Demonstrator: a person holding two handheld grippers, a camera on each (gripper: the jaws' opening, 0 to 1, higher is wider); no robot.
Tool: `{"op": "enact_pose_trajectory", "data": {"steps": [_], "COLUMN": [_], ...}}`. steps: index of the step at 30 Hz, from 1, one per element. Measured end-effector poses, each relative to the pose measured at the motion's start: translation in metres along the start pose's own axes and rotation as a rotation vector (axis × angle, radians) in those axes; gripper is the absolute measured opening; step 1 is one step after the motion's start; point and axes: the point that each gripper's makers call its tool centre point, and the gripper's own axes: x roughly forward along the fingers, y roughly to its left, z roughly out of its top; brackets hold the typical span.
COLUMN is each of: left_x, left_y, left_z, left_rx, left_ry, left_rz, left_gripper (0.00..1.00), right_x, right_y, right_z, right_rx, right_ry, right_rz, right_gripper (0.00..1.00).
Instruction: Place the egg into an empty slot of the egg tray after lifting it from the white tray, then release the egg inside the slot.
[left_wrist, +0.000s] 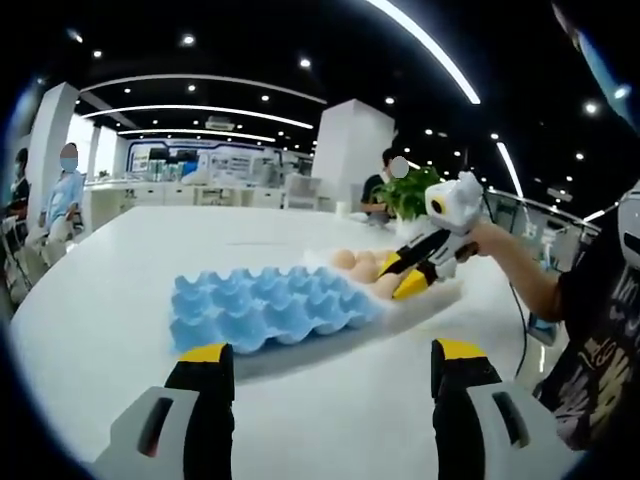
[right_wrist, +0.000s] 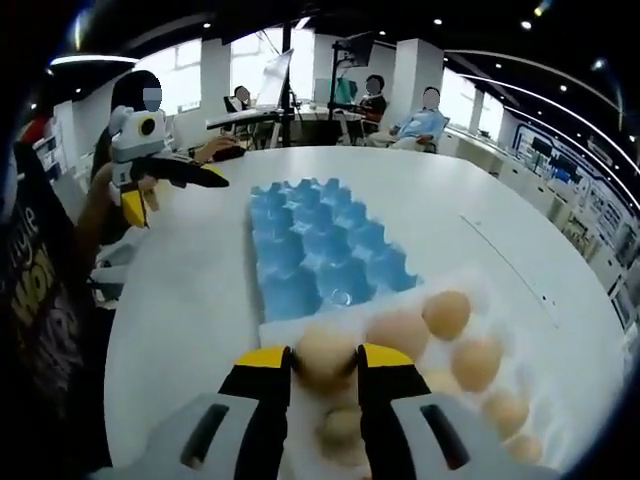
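Egg (right_wrist: 325, 355), round and light brown, sits squeezed between my right gripper (right_wrist: 325, 362) jaws; left gripper (left_wrist: 330, 365) jaws apart.

Plenty of open tabletop, eggs crowd the white tray

The blue egg tray (right_wrist: 325, 250) has every slot open, so dropping in is unobstructed. Eggs (right_wrist: 447, 314) pack the white tray (right_wrist: 478, 290) at 4 o'clock; bare table (right_wrist: 190, 300) lies at 9 o'clock.

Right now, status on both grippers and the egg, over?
Right gripper closed on an egg over the white tray. Left gripper open, empty, above the table. Blue egg tray slots empty, path clear.
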Motion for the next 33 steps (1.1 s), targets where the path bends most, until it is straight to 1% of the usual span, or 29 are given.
{"op": "enact_pose_trajectory", "data": {"steps": [3, 10, 14, 18, 20, 24, 26, 28, 29, 30, 33], "left_x": [0.003, 0.005, 0.007, 0.013, 0.015, 0.023, 0.028, 0.034, 0.035, 0.039, 0.047], "left_y": [-0.002, -0.006, -0.007, -0.009, -0.010, -0.011, -0.012, -0.011, -0.011, -0.013, -0.019], "left_z": [-0.002, 0.000, 0.000, -0.004, -0.003, -0.001, -0.002, -0.006, -0.007, -0.006, -0.003], "left_rx": [0.006, 0.015, 0.015, 0.023, 0.032, 0.045, 0.063, 0.086, 0.094, 0.122, 0.147], "left_ry": [0.009, 0.014, 0.008, 0.023, 0.020, 0.017, 0.020, 0.051, 0.056, 0.058, 0.047], "left_rz": [-0.003, -0.010, -0.012, -0.011, -0.009, -0.007, 0.002, 0.016, 0.019, 0.024, 0.024], "left_gripper": [0.82, 0.82, 0.82, 0.81, 0.81, 0.80, 0.80, 0.80, 0.80, 0.80, 0.80], "right_x": [-0.004, -0.005, -0.003, -0.001, 0.002, 0.006, 0.007, 0.009, 0.011, 0.012, 0.015], "right_y": [0.001, 0.007, 0.018, 0.026, 0.019, 0.020, 0.025, 0.027, 0.028, 0.029, 0.034], "right_z": [0.011, 0.027, 0.038, 0.046, 0.053, 0.060, 0.063, 0.066, 0.069, 0.070, 0.077], "right_rx": [0.005, -0.015, -0.021, -0.031, -0.031, -0.032, -0.028, -0.024, -0.019, -0.019, -0.021], "right_ry": [-0.032, -0.068, -0.089, -0.103, -0.116, -0.128, -0.131, -0.139, -0.142, -0.143, -0.155], "right_rz": [0.002, 0.014, 0.036, 0.050, 0.056, 0.066, 0.076, 0.085, 0.090, 0.093, 0.106], "right_gripper": [0.27, 0.27, 0.27, 0.27, 0.27, 0.27, 0.27, 0.27, 0.27, 0.27, 0.27]}}
